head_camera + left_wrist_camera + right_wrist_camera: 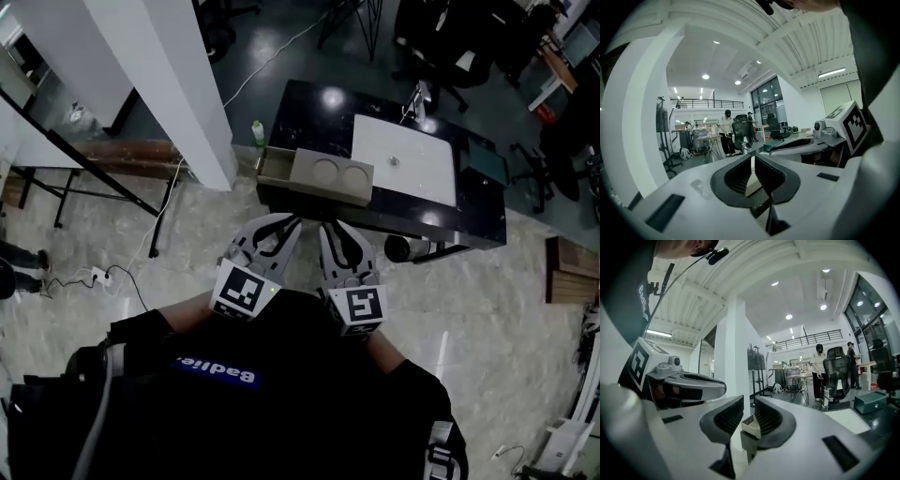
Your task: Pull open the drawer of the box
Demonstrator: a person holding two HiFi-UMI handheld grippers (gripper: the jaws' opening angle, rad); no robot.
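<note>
A tan box [330, 176] with two round recesses on top lies at the near left of a black table [309, 103]. Its drawer [275, 167] sticks out of the box's left end, showing its inside. Both grippers are held close to my chest, short of the table's near edge and touching nothing. My left gripper [296, 221] has its tips together and holds nothing. My right gripper [326, 227] shows a narrow gap between its jaws. Through that gap, in the right gripper view, the tan drawer [751, 423] appears far off.
A white board [405, 157] with a small object on it covers the table's right half. A thick white pillar [169, 84] rises at the left, with a green bottle [258, 131] beside the table's left edge. A black cylinder [408, 248] hangs under the near edge. Office chairs stand beyond.
</note>
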